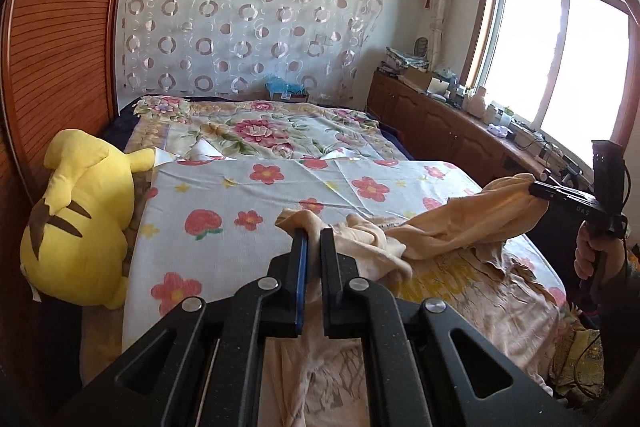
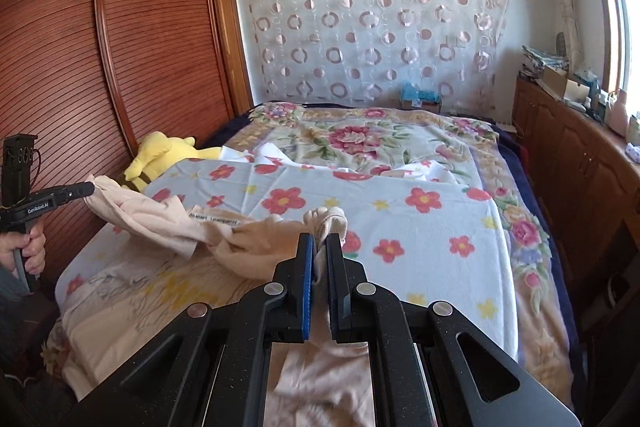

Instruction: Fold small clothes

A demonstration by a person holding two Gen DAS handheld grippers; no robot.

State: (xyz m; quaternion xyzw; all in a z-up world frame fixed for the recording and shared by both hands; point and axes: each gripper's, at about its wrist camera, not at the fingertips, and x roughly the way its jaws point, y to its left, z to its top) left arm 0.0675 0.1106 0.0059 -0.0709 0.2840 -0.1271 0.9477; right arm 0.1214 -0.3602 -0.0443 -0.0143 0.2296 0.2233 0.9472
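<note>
A small peach-coloured garment (image 1: 452, 223) hangs stretched between my two grippers above the near part of the bed. My left gripper (image 1: 314, 233) is shut on one end of it. My right gripper (image 2: 320, 241) is shut on the other end of the garment (image 2: 160, 217). In the left wrist view the right gripper (image 1: 534, 189) shows at the far right, fabric bunched in its tips. In the right wrist view the left gripper (image 2: 90, 187) shows at the far left, also clamped on fabric. The garment's lower part droops onto the bed.
The bed has a white sheet with red flowers (image 1: 248, 195) over a floral blanket (image 2: 380, 135). A yellow plush toy (image 1: 80, 215) lies at the bed's left edge by a wooden wardrobe (image 2: 120, 47). A cluttered wooden cabinet (image 1: 440, 119) runs along the right wall under the window.
</note>
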